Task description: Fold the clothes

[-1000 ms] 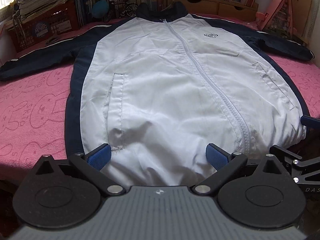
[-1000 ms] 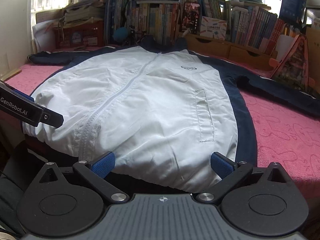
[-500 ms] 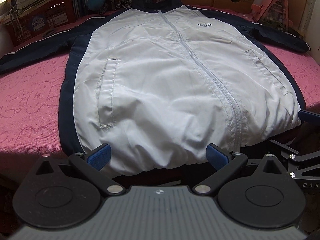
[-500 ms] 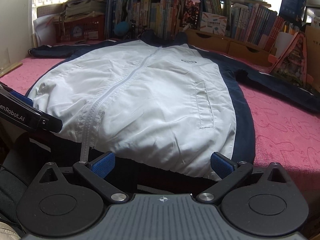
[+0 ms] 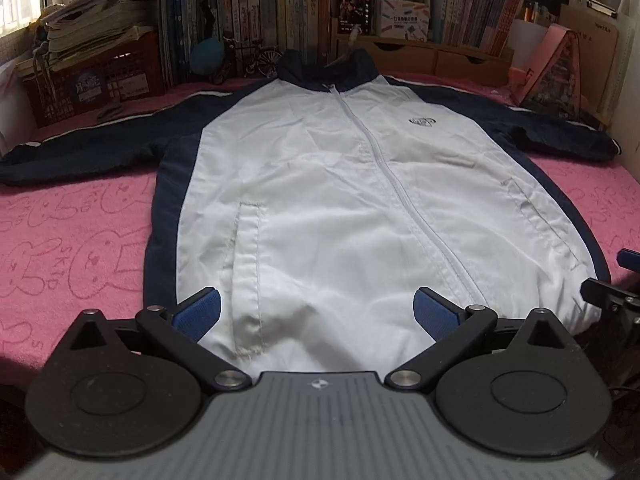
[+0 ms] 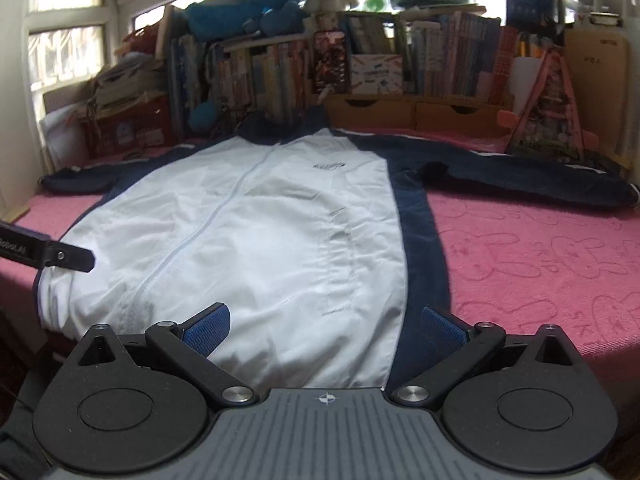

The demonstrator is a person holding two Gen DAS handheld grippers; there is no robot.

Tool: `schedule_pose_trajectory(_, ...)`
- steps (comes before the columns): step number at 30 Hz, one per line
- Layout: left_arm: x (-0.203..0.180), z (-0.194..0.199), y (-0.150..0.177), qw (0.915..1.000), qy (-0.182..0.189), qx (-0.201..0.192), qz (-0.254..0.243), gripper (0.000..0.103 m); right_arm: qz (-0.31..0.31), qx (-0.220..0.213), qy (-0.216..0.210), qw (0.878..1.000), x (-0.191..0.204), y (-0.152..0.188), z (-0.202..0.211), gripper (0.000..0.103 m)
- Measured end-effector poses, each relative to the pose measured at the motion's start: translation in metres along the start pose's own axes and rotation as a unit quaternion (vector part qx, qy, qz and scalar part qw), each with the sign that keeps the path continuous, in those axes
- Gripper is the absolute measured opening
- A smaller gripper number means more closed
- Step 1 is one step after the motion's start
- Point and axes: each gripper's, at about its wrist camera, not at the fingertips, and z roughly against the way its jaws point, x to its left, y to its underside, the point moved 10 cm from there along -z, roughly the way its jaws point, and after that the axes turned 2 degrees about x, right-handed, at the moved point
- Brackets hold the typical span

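A white zip jacket (image 5: 340, 208) with navy sleeves and side panels lies flat, front up, on a pink cloth (image 5: 72, 240), collar far from me, sleeves spread. It also shows in the right wrist view (image 6: 248, 240). My left gripper (image 5: 316, 314) is open and empty, over the hem's left half near the pocket. My right gripper (image 6: 326, 328) is open and empty, over the hem's right part by the navy side panel. The left gripper's body (image 6: 44, 254) pokes in at the right view's left edge.
Books (image 5: 280, 16) and wooden drawers (image 5: 424, 56) line the back. A red crate (image 5: 92, 80) of papers stands back left, a pink triangular stand (image 5: 556, 68) back right. Plush toys (image 6: 256, 4) sit on the books. Pink cloth shows on both sides of the jacket.
Both grippers have risen and tilted up, showing more of the shelf; they now sit over the jacket's hem instead of below the table edge. Jaws stay open.
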Motion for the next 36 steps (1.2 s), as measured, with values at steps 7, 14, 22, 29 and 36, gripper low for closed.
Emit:
schedule_pose_trajectory(7, 0.003, -0.035, -0.041, 0.9997, 0.009, -0.019, 0.015, 0.103, -0.137, -0.063, 0.108, 0.983, -0.136, -0.054, -0.022, 0.103)
schedule_pose_trajectory(14, -0.004, -0.079, -0.063, 0.9995, 0.011, -0.027, 0.014, 0.103, -0.274, -0.104, 0.149, 0.945, -0.264, -0.077, -0.071, 0.103)
schedule_pose_trajectory(22, 0.034, -0.118, -0.043, 0.9973, -0.048, 0.016, 0.054, 0.103, -0.307, -0.105, 0.248, 0.913, -0.379, -0.105, -0.14, 0.103)
schedule_pose_trajectory(29, 0.031, -0.118, -0.041, 0.9968, -0.055, -0.035, 0.046, 0.103, -0.333, -0.078, 0.264, 0.902, -0.419, -0.114, -0.185, 0.103)
schedule_pose_trajectory(36, 0.03, -0.12, -0.043, 0.9966, -0.057, -0.035, 0.047, 0.103, -0.288, -0.041, 0.294, 0.91, -0.423, -0.128, -0.21, 0.066)
